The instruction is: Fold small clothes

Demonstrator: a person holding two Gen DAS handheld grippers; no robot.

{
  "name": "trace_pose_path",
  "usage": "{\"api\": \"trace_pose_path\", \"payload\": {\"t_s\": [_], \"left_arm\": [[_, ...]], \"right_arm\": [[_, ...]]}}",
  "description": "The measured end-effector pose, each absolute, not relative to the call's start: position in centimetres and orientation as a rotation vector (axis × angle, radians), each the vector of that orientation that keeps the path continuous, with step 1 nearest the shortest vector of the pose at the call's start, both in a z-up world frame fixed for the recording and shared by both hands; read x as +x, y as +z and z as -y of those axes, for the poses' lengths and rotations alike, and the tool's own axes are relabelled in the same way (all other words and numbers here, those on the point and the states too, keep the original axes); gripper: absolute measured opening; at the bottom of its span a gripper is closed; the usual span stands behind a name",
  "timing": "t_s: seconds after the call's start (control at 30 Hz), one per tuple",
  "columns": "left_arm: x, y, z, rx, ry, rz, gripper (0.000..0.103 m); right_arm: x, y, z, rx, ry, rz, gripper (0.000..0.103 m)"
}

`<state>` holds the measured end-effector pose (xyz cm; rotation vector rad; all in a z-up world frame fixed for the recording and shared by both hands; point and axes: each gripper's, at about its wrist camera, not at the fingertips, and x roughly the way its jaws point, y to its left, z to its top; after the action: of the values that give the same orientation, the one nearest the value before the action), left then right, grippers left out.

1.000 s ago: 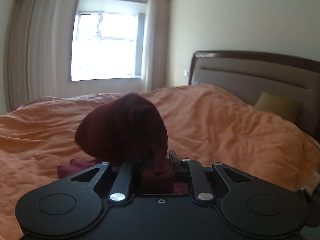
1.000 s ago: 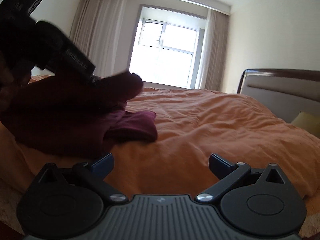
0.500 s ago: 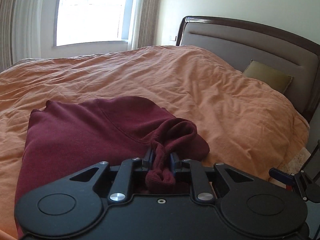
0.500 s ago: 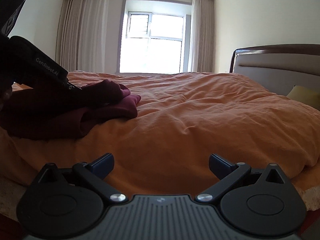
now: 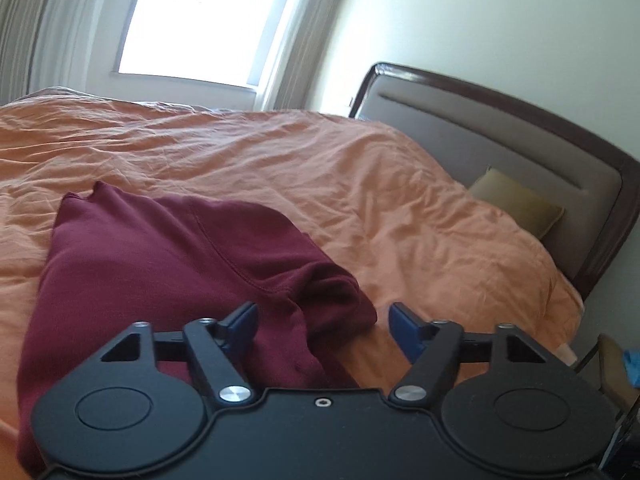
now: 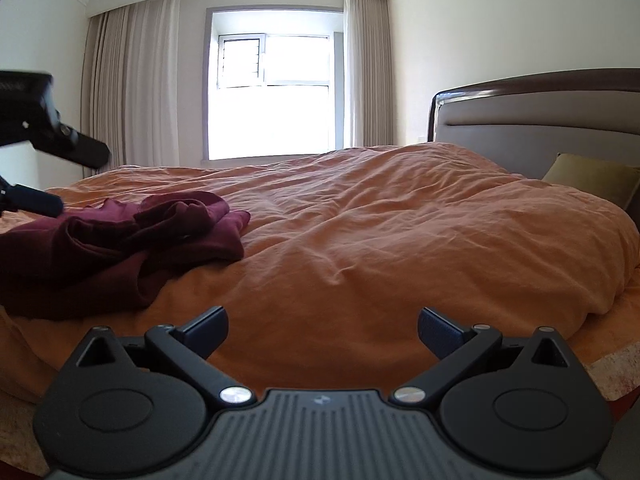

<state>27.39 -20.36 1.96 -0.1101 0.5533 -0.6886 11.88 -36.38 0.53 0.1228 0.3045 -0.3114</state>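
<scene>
A dark red garment lies folded over on the orange bed cover, near the bed's front edge. My left gripper is open just above the garment's near right corner, holding nothing. In the right wrist view the garment lies bunched at the left. My right gripper is open and empty, low at the bed's edge, well to the right of the garment. The left gripper's body shows at the far left, above the cloth.
A padded headboard with a dark wooden frame stands at the right, with an olive pillow against it. A curtained window is behind the bed. A small stand with something blue sits beside the bed.
My left gripper lowered the garment's sleeve onto the bed, then opened and let it go. It has drawn back a little. The right gripper stayed open.
</scene>
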Motion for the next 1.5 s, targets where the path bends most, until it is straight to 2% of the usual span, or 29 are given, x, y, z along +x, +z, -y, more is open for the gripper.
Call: {"api": "trace_pose_path", "payload": {"t_s": [0.13,0.2,0.37,0.63,1.03,1.2,1.43,1.47,1.5], "left_arm": [[26.3,3.2,17.9,-0.179,-0.622,-0.519,0.098],[25.8,3.7,16.3,-0.187,-0.549,-0.488,0.102],[25.8,3.8,12.3,-0.219,-0.342,-0.513,0.102],[27.1,-0.6,5.9,-0.413,-0.188,-0.627,0.102],[27.2,-1.9,6.2,-0.356,-0.206,-0.598,0.102],[27.2,-1.7,6.3,-0.351,-0.205,-0.602,0.102],[27.2,-1.7,6.5,-0.346,-0.189,-0.607,0.102],[27.2,-1.6,6.6,-0.339,-0.179,-0.609,0.102],[27.2,-1.5,6.7,-0.334,-0.169,-0.614,0.102]], "right_arm": [[12.6,0.9,35.6,0.108,-0.307,-0.306,0.103],[13.0,1.0,35.1,0.111,-0.293,-0.308,0.103],[13.5,0.9,33.9,0.106,-0.258,-0.299,0.103],[16.1,3.5,33.4,0.056,-0.241,-0.216,0.103],[22.9,3.7,32.4,-0.032,-0.266,-0.297,0.103],[20.1,4.0,33.3,0.083,-0.170,-0.254,0.103],[15.9,4.6,29.3,0.086,-0.019,-0.136,0.103],[16.0,4.5,28.9,0.079,-0.002,-0.141,0.101],[16.3,4.4,28.5,0.075,0.016,-0.146,0.092]]}}
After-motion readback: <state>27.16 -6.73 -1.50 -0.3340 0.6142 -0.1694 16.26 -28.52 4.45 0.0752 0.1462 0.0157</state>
